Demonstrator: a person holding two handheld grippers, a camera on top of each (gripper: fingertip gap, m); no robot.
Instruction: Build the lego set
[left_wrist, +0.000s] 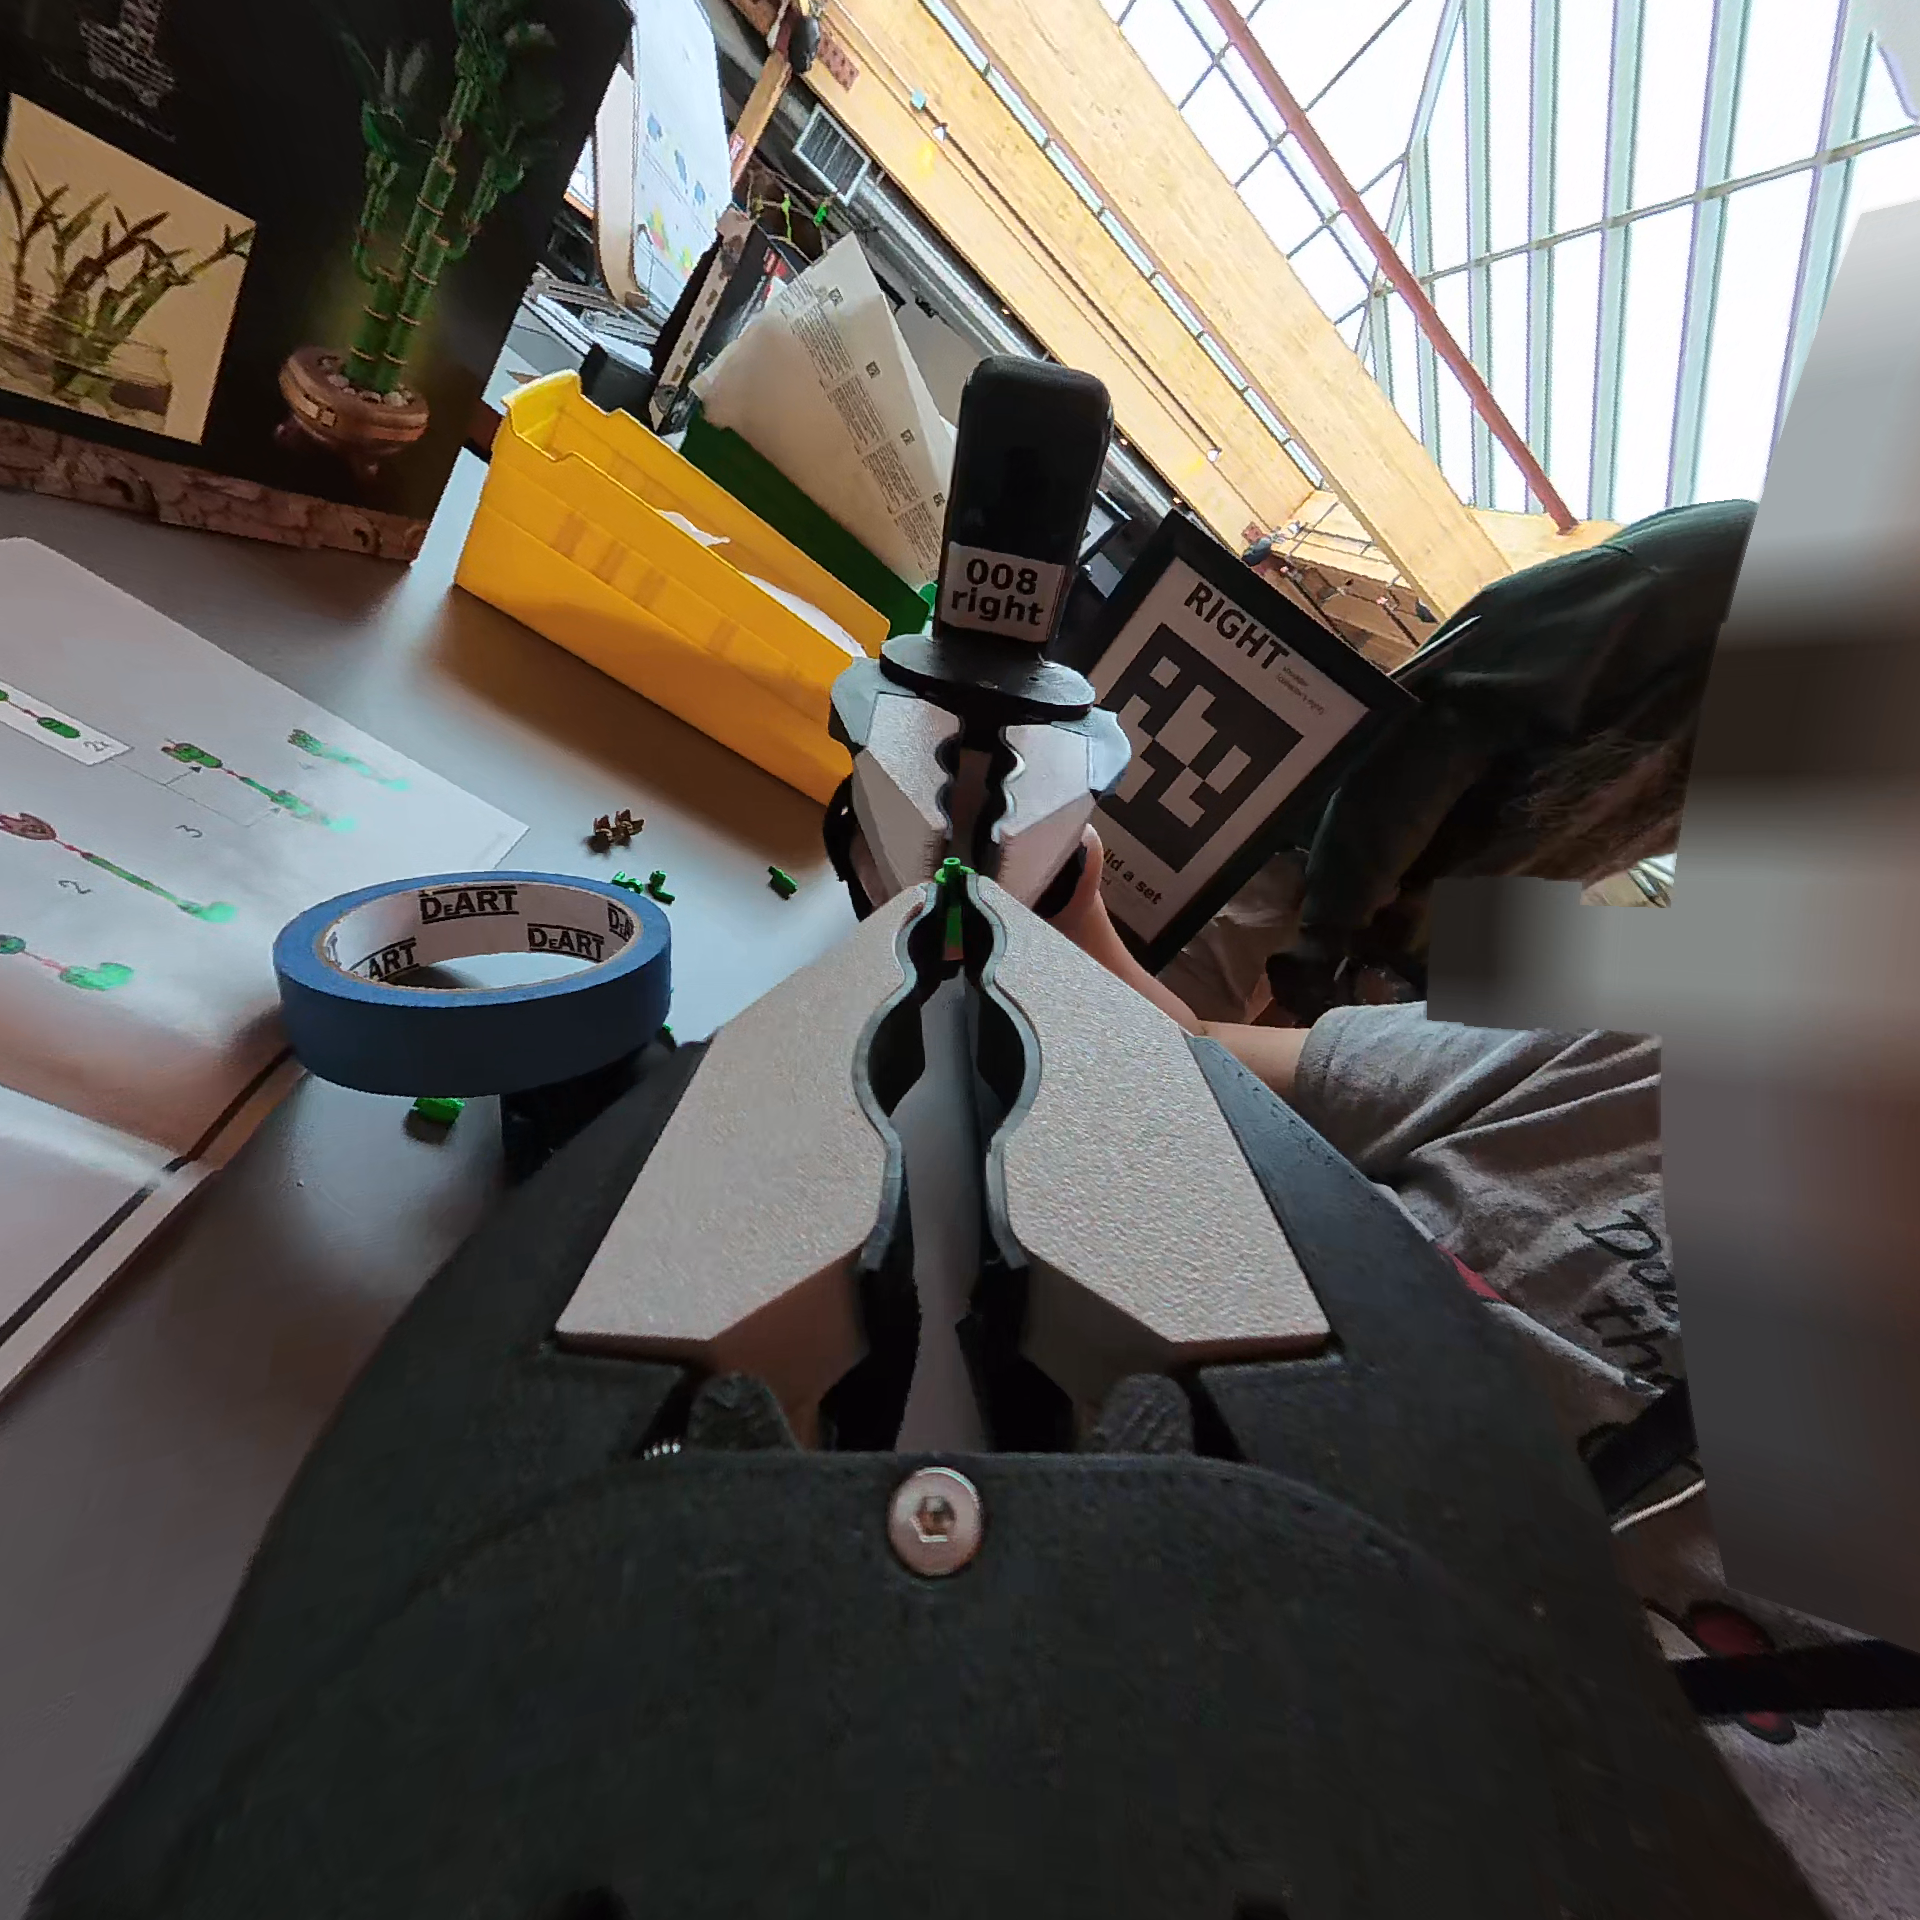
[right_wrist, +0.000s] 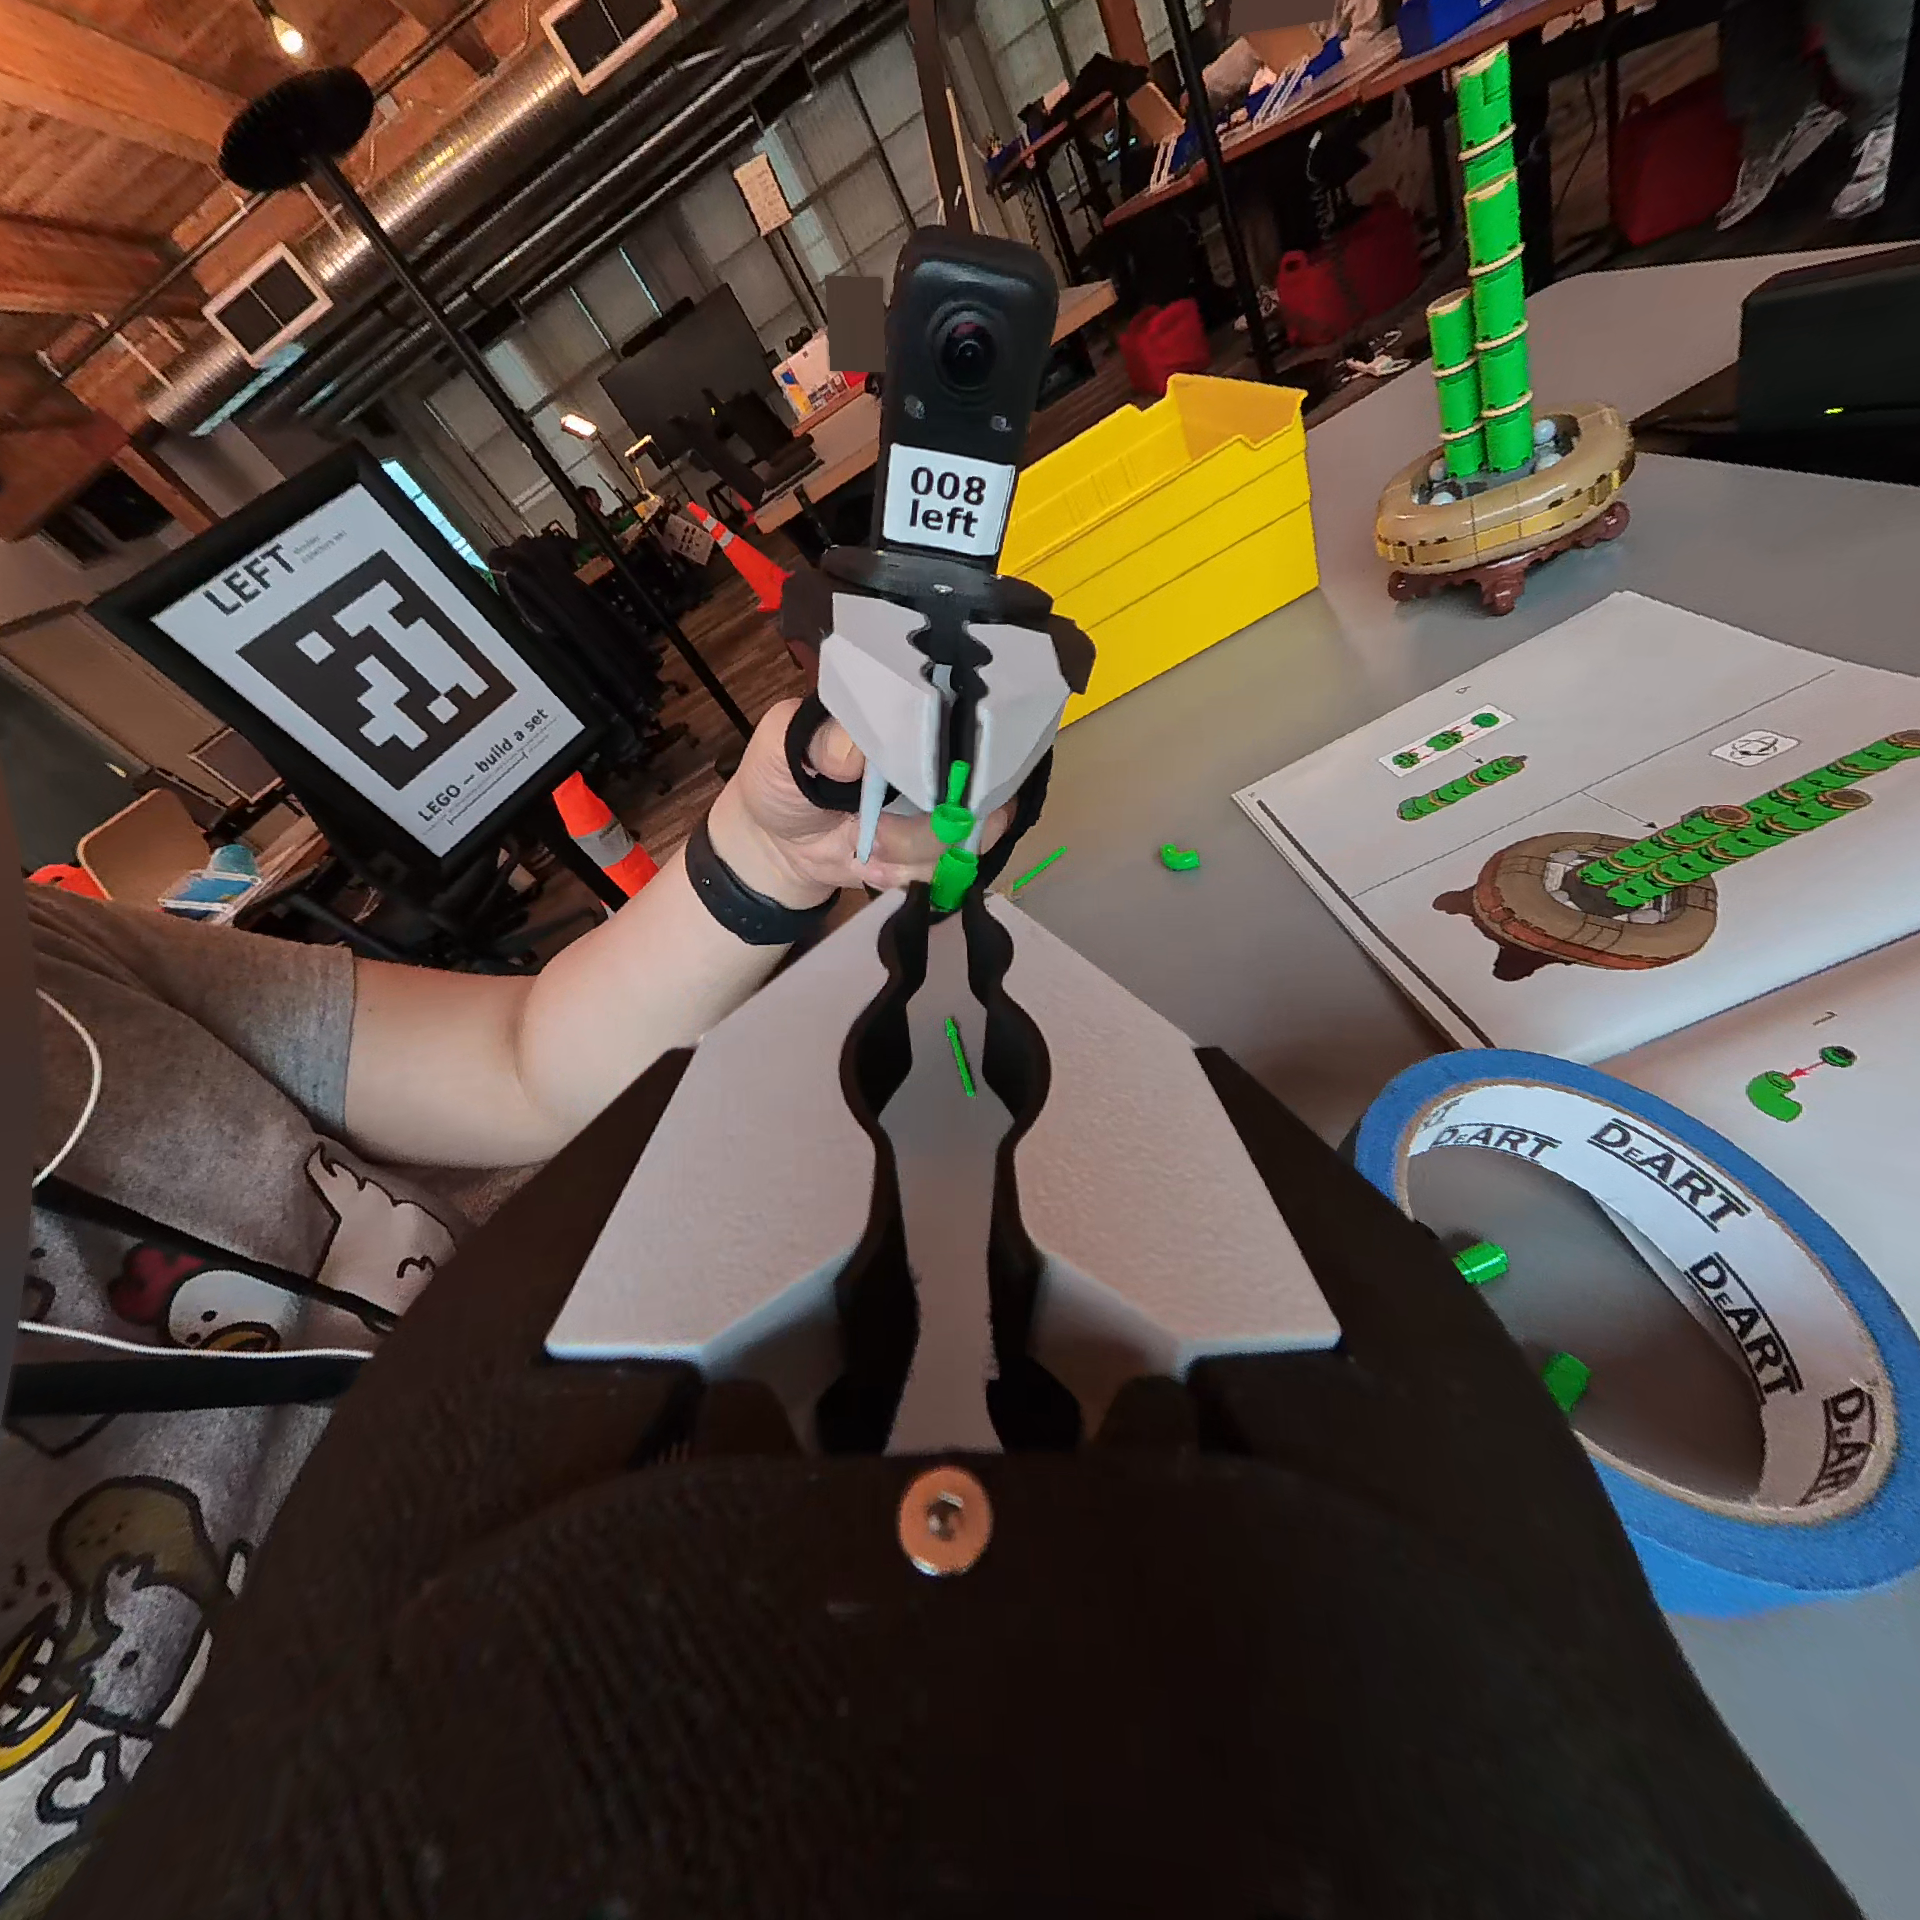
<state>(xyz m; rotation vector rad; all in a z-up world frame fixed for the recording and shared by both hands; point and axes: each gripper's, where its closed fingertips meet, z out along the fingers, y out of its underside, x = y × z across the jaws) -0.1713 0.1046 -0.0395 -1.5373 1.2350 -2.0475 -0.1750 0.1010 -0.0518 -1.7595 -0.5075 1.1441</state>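
Observation:
My left gripper (left_wrist: 948, 902) and right gripper (right_wrist: 948, 902) face each other tip to tip above the table edge. The left gripper is shut on a thin green rod (left_wrist: 949, 920). In the right wrist view the left gripper (right_wrist: 948, 774) shows this rod with a small green piece (right_wrist: 951, 821) on it. The right gripper is shut on a small green cylinder piece (right_wrist: 952, 881) that meets the rod's end. In the left wrist view the right gripper (left_wrist: 971, 821) stands just beyond the rod's tip. The partly built green bamboo model (right_wrist: 1496, 416) stands in its round tan pot at the far right.
An open instruction booklet (right_wrist: 1558, 831) lies on the grey table. A blue tape roll (right_wrist: 1766, 1538) rests on it with green pieces (right_wrist: 1481, 1262) inside. Loose green parts (right_wrist: 1179, 857) and rods (right_wrist: 961, 1060) lie nearby. A yellow bin (right_wrist: 1174, 520) and the set's box (left_wrist: 208, 260) stand behind. My two grippers' fingertips are within a few centimetres of each other. Left tips and right tips are each some 35 centimeters from the partly built green bamboo model (right_wrist: 1496, 416).

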